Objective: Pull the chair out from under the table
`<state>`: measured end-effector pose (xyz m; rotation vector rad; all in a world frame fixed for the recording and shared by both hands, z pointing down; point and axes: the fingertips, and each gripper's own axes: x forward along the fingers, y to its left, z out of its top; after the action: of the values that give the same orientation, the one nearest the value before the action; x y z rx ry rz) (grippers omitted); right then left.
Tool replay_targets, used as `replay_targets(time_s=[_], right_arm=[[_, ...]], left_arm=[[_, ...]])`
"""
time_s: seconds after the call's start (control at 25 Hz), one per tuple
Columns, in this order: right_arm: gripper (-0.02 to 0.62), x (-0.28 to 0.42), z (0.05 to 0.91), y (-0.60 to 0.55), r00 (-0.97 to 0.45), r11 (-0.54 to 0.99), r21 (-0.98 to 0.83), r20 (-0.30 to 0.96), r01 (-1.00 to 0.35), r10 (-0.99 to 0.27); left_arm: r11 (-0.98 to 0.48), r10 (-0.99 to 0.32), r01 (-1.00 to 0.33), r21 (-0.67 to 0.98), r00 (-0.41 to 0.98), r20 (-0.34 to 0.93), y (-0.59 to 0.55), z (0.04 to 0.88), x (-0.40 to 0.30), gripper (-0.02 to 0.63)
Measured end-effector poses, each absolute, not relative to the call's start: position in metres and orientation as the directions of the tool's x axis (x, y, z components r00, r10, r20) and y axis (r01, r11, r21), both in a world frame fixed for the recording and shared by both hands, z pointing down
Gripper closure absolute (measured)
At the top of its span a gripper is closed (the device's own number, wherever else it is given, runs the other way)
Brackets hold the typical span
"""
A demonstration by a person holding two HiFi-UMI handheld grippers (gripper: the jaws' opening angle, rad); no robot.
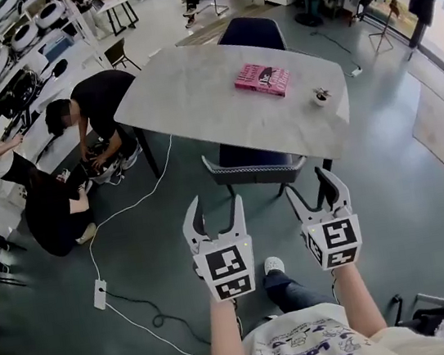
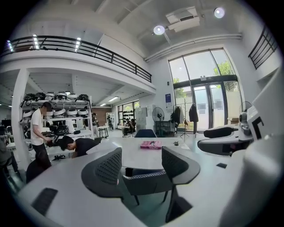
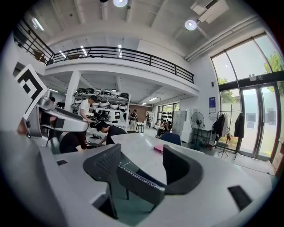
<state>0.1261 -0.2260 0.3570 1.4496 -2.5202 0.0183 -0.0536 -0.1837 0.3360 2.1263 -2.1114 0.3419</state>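
Status: pull hadn't started.

- Chair [image 1: 254, 173] was fully tucked in. Its seat sat under the table [image 1: 193, 94] and only the backrest showed, right at the table's near edge.
- Left gripper [image 1: 214, 210] was wide open and held nothing. In the left gripper view the backrest sat framed in the gap between the jaws, but past the tips with floor showing in between, so no contact.
- Right gripper [image 1: 313, 190] was the same: jaws spread wide, empty. In the right gripper view the backrest ran at a slant across the jaw gap, again beyond the tips and not touched.
- In the head view both tools were short of the chair, left one ahead of the backrest's left part, right one off its right end near the table leg.
- Pink book [image 1: 262, 80] and a small item I couldn't identify [image 1: 322, 97] were on the tabletop well beyond both tools. Neither blocked the pull path.
- A white cable [image 1: 132, 215] ran along the floor to the left of the left gripper, clear of the chair legs as far as I could tell.

Left to do, my read: everything. Close the gap, get the jaws over the backrest's top edge, clamp, then draw the chair back toward the person. The floor behind the grippers looked free apart from the person's own foot [image 1: 273, 266], so they'd likely need to step back.
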Motion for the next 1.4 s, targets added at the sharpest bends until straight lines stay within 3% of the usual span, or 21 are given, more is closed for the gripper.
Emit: replay_targets(time_s=[0.56, 1.4], right_arm=[[0.293, 0.114, 0.394, -0.336, -0.551, 0.597, 0.102, 0.285, -0.796, -0.784], [0.281, 0.081, 0.5, -0.383, -0.506, 0.696, 0.15, 0.583, -0.702, -0.636]], left_arm=[[-0.054, -0.947, -0.993, -0.108, 0.016, 0.322, -0.3, 0.37, -0.047, 0.319], [-0.367, -0.79, -0.89, -0.272, 0.144, 0.596, -0.373, 0.479, -0.038, 0.316]])
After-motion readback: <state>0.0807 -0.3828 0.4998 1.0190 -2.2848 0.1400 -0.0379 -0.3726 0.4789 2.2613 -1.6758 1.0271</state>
